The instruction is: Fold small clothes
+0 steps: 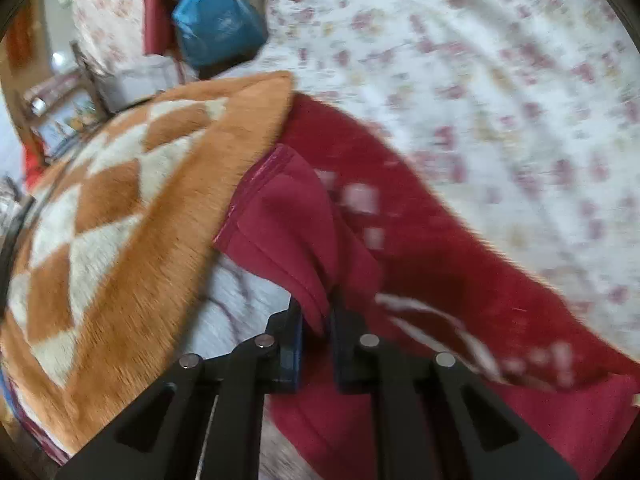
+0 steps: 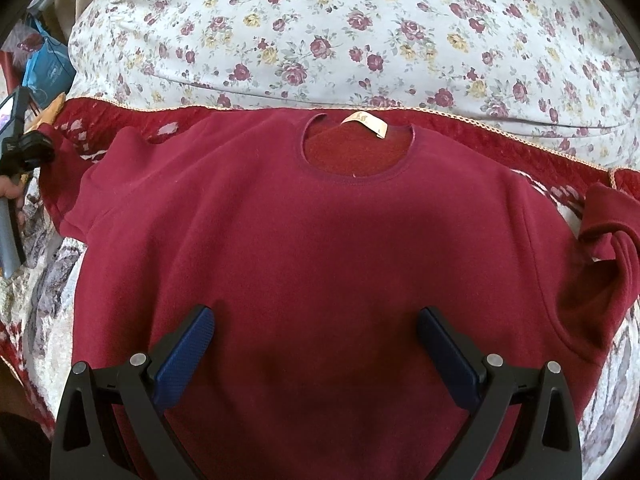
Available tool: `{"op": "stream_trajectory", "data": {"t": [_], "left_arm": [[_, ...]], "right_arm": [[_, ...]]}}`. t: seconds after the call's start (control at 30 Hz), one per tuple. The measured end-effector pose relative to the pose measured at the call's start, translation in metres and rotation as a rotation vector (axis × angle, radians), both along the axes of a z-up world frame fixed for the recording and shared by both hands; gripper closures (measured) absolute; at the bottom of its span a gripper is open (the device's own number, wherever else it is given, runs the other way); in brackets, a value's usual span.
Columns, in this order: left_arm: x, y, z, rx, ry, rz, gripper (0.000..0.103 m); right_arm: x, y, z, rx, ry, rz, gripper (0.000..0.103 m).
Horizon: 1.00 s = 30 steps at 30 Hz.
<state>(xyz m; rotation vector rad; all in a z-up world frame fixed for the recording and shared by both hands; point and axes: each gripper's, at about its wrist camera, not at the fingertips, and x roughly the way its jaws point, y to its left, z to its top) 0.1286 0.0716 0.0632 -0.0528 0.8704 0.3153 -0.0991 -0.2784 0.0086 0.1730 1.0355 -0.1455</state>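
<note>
A dark red sweatshirt lies flat, front up, on a red blanket, collar and cream label at the far side. My right gripper is open and empty, hovering over the lower chest. My left gripper is shut on the cuff of the left sleeve, which rises from between the blue pads. In the right wrist view the left gripper shows at the far left edge by that sleeve end. The right sleeve lies bunched at the right.
A floral duvet lies beyond the red blanket. An orange and cream checkered cushion sits to the left of the left gripper. A blue bag stands beyond the bed's edge.
</note>
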Motion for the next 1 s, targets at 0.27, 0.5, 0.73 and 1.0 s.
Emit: {"op": "stream_trajectory", "data": {"t": [0.27,0.5,0.73,1.0], "left_arm": [[-0.060,-0.092,0.045,-0.162,-0.050,-0.299,0.093],[-0.125,-0.209,0.047,-0.216,-0.019,-0.556,0.093],[-0.161,-0.297,-0.009,-0.238,0.107,-0.692,0.092],[-0.180,-0.295,-0.010,-0.299,0.178,-0.766,0.035]], "right_arm": [[-0.015,-0.013,0.019,0.027,-0.053,-0.030,0.000],[-0.037,-0.050,0.047,0.046,-0.117,-0.080,0.000],[-0.061,-0.100,0.060,0.067,-0.138,-0.175,0.000],[-0.066,-0.117,0.056,0.125,-0.129,-0.196,0.000]]}}
